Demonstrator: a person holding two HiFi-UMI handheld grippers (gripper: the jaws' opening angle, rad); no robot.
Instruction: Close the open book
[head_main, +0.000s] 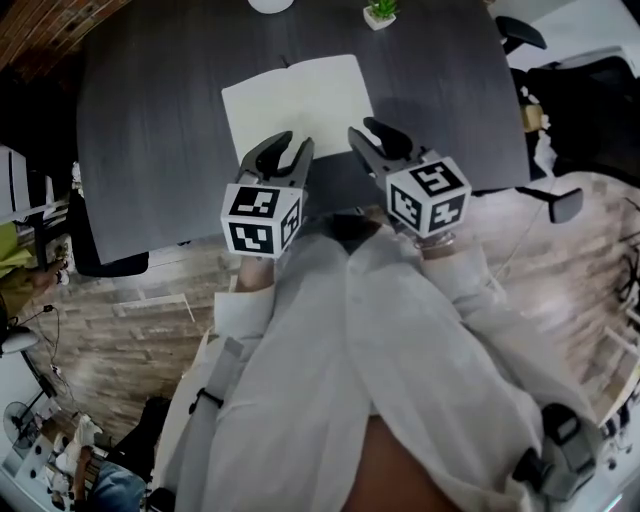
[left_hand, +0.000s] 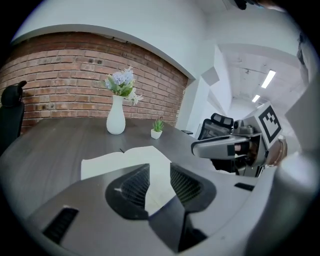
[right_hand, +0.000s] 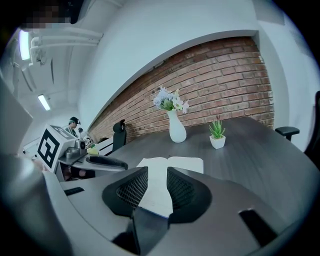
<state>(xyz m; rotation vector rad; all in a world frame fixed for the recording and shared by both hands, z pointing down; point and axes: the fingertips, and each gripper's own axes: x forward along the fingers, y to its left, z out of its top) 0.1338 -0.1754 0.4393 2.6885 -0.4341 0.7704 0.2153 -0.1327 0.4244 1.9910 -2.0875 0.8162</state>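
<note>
So, progress check: we're basically at zero on this one. The white-paged open book (head_main: 297, 103) lies flat on the dark grey wooden table (head_main: 150, 120), spread near the table's near edge, roughly in the middle, with both halves down and the spine running near to far. Nothing has been lifted or folded over yet.

Our left hand-held gripper (head_main: 296, 146) hangs just above the book's near left part, jaws apart with only air between them. You can see the page through the gap, but the pads aren't on it. Same deal with our right hand-held gripper (head_main: 366, 133) over the near right corner: jaws spread and holding nothing.

At the far side of the table stand a white ceramic vase with pale flowers (left_hand: 115, 117) and a small green plant in a white pot (left_hand: 157, 129), both well apart from the book.

So everything's left, as we see it: catch one outer edge, swing that half over the spine, and lay it flat.
</note>
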